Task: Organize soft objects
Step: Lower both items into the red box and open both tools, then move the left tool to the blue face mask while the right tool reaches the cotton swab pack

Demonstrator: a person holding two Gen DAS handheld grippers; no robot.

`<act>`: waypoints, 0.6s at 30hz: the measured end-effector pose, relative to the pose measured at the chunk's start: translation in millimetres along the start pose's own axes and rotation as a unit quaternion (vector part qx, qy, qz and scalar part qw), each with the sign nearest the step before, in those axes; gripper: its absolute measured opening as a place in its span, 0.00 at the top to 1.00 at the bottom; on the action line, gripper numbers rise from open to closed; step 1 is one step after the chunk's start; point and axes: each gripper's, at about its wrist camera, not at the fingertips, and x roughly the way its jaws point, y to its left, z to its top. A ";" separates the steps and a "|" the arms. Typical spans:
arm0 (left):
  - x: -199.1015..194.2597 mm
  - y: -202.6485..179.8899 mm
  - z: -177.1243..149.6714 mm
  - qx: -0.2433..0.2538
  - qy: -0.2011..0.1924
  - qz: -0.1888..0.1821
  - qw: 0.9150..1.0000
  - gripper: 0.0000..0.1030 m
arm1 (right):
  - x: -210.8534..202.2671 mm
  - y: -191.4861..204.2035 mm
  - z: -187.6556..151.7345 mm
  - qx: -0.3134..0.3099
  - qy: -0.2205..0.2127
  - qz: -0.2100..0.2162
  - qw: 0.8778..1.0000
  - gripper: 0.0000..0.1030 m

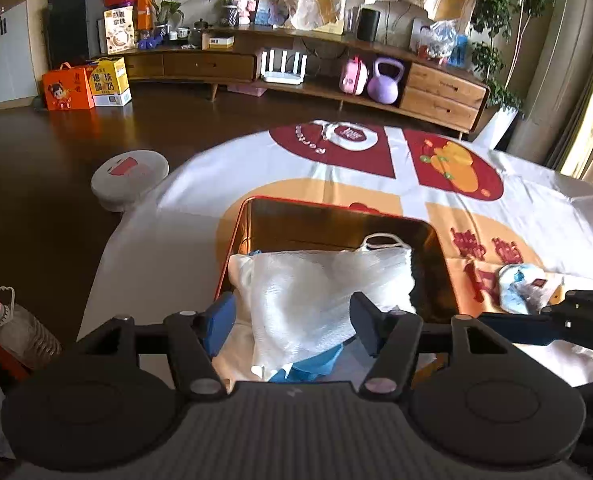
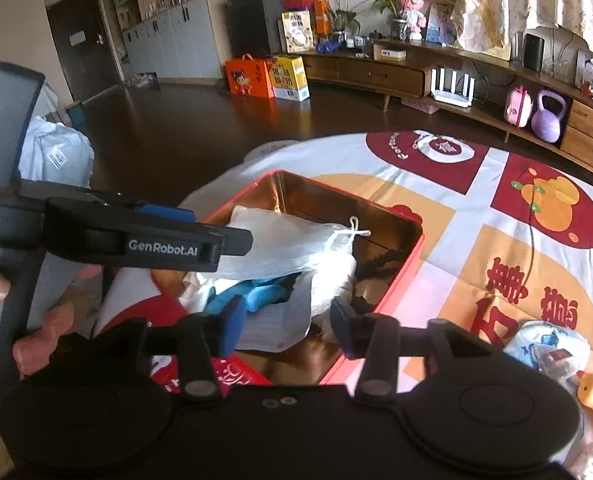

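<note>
White mesh cloth bag (image 1: 316, 280) lies inside the red, gold-lined rectangular tin (image 1: 442, 264); the left claw (image 1: 292, 322) and right claw (image 2: 286, 322) hover wide and empty over it, and should lift clear without snagging

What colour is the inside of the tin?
Shiny gold inside the tin, with a red rim; best seen in the right wrist view.

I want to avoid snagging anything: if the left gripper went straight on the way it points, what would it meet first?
Most likely the white mesh cloth heaped in the red tin; the open left gripper aims right at it, though depth is unclear.
</note>
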 end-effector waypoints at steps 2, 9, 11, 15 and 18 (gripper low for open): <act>-8.5 -2.6 -0.4 0.001 -0.009 0.000 1.000 0.33 | -10.3 -0.8 -1.5 0.002 -0.009 0.003 1.000 0.37; -40.1 -19.2 -1.7 0.006 -0.050 0.013 0.999 0.19 | -44.7 -6.3 -8.8 0.012 -0.034 0.005 0.999 0.21; -47.4 -25.5 -1.8 0.005 -0.056 0.006 0.998 0.19 | -55.1 -8.7 -11.8 0.014 -0.041 0.005 0.999 0.17; -58.7 -42.1 -2.9 0.008 -0.062 -0.007 0.998 0.19 | -76.5 -14.9 -19.9 0.020 -0.055 0.002 0.998 0.05; -66.2 -54.9 -6.5 0.007 -0.071 -0.012 0.997 0.19 | -93.6 -23.1 -28.1 0.032 -0.068 -0.001 0.997 0.00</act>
